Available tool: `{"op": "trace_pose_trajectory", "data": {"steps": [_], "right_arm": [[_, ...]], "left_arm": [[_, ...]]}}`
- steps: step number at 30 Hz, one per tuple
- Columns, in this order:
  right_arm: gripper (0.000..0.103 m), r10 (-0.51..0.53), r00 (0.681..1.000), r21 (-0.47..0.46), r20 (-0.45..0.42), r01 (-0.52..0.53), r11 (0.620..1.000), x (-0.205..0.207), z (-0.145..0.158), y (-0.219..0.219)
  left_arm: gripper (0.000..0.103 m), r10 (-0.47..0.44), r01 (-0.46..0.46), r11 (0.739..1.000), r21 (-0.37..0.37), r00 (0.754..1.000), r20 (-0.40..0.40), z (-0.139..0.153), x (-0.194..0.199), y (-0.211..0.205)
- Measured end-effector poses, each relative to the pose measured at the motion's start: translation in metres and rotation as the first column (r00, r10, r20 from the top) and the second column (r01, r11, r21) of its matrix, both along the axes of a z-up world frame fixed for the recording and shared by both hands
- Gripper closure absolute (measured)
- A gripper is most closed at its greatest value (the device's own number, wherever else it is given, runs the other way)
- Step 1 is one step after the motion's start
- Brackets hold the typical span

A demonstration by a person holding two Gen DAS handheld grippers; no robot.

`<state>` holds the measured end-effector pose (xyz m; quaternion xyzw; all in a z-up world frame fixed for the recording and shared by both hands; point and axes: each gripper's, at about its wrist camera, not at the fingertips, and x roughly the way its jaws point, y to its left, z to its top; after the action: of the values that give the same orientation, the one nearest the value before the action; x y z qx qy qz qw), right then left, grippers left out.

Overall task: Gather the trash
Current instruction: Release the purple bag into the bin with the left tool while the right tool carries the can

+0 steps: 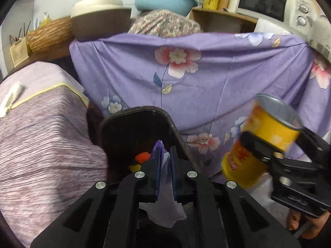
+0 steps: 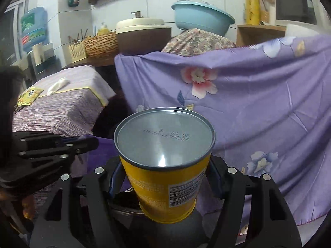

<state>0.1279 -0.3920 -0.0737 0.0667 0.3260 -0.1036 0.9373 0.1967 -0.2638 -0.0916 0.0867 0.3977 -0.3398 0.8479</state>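
Between the fingers of the left hand-held gripper (image 1: 164, 157), a crumpled white tissue (image 1: 165, 198) is pinched tight, its loose end hanging below the pads. Just beyond the fingertips gapes a black trash bin (image 1: 136, 124), orange and yellow scraps (image 1: 141, 158) at its bottom. Beside it, the right hand-held gripper (image 2: 164, 177) is clamped on a yellow can (image 2: 165, 181), grey base facing the camera. Farther left, a white wad (image 2: 58, 85) and a yellow wrapper (image 2: 28, 97) lie on the striped tabletop (image 2: 62, 111). A purple floral cloth (image 1: 206, 78) hangs behind.
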Motion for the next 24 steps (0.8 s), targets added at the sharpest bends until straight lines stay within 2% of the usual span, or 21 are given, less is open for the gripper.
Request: {"op": "trace_pose_trajectory", "data": {"steps": [7, 8, 9, 11, 13, 15, 20, 21, 24], "right_arm": [[0.037, -0.012, 1.0, 0.024, -0.015, 0.013, 1.0, -0.004, -0.009, -0.009], [0.037, -0.012, 1.0, 0.029, -0.017, 0.012, 0.999, -0.004, -0.01, -0.01], [0.037, -0.011, 1.0, 0.032, -0.019, 0.012, 0.999, -0.004, -0.011, -0.01], [0.037, -0.01, 1.0, 0.033, -0.025, 0.011, 0.999, -0.004, -0.014, -0.011], [0.037, -0.009, 0.999, 0.036, -0.033, 0.01, 0.999, -0.003, -0.017, -0.012], [0.037, -0.008, 0.999, 0.043, -0.043, 0.01, 0.999, 0.0, -0.02, -0.012], [0.037, 0.005, 0.998, 0.057, -0.062, -0.001, 0.998, 0.008, -0.029, -0.009], [0.036, 0.009, 0.998, 0.061, -0.065, -0.006, 0.998, 0.009, -0.031, -0.008], [0.036, 0.01, 0.997, 0.072, -0.079, -0.004, 0.997, 0.016, -0.039, -0.008]], "left_arm": [[0.091, 0.002, -0.001, 0.999, 0.049, 1.0, -0.015, -0.026, 0.026, -0.025], [0.078, -0.001, 0.002, 0.999, 0.051, 1.0, -0.019, -0.028, 0.029, -0.027], [0.046, -0.004, 0.005, 0.998, 0.055, 1.0, -0.021, -0.03, 0.032, -0.028], [0.018, 0.028, -0.028, 0.999, 0.031, 1.0, 0.015, -0.027, 0.03, -0.022], [0.018, 0.031, -0.031, 0.999, -0.006, 0.999, 0.021, -0.024, 0.028, -0.017], [0.018, 0.024, -0.024, 1.0, 0.003, 1.0, 0.018, -0.022, 0.024, -0.015], [0.017, 0.03, -0.03, 1.0, -0.005, 0.997, 0.069, -0.009, 0.014, -0.005], [0.015, 0.048, -0.048, 0.999, 0.0, 0.994, 0.099, -0.003, 0.009, 0.0], [0.01, 0.058, -0.053, 0.998, -0.043, 0.991, 0.12, 0.012, 0.0, 0.013]]}}
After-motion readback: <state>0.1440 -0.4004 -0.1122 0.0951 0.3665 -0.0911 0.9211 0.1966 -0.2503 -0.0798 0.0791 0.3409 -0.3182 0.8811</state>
